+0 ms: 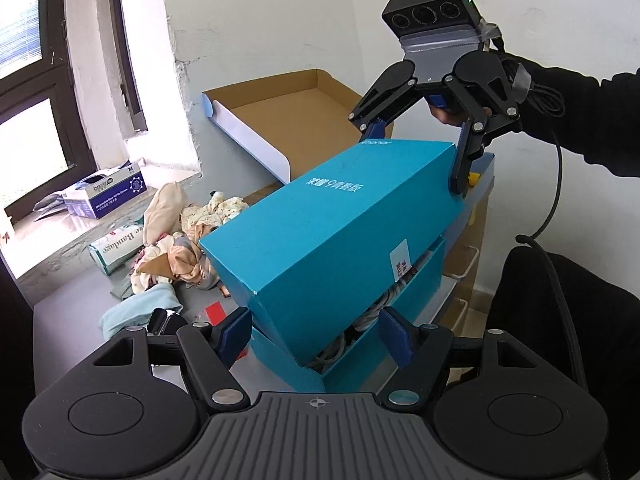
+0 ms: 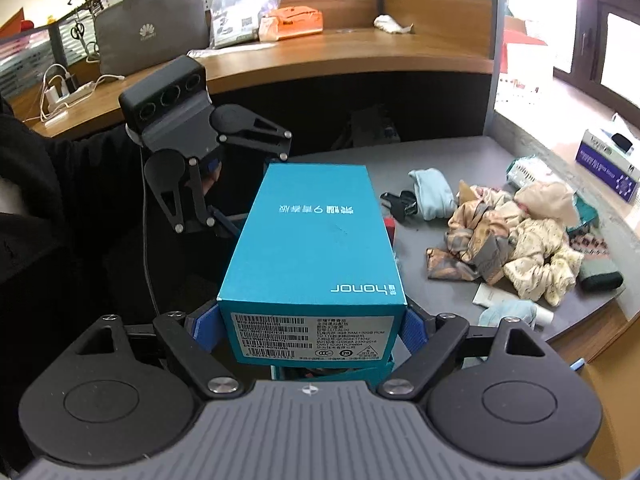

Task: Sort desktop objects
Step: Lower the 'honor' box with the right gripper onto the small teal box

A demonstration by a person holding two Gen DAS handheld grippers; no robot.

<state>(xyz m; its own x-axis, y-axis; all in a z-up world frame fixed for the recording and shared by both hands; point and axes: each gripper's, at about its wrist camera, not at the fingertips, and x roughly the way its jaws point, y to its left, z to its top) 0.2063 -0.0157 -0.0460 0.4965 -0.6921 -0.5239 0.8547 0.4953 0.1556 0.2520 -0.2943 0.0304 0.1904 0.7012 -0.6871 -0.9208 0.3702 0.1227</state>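
Observation:
A teal phone-box lid [image 1: 332, 236] is held tilted above its teal base [image 1: 380, 328], which holds white cables. My right gripper [image 2: 308, 330] is shut on the lid's barcode end [image 2: 312, 334]; it also shows in the left wrist view [image 1: 420, 152] at the lid's far end. My left gripper [image 1: 316, 340] has its blue pads on either side of the box's near end; whether they press on it I cannot tell. It shows in the right wrist view [image 2: 236, 196] at the lid's far end.
A pile of cloths and scrunchies [image 2: 508, 236] lies on the grey desk [image 2: 432, 152] with a light blue cloth [image 2: 432, 192], a black clip [image 2: 398, 202] and a white tube [image 2: 516, 304]. An open cardboard box [image 1: 296, 120] stands behind. A glove box [image 1: 108, 194] sits on the windowsill.

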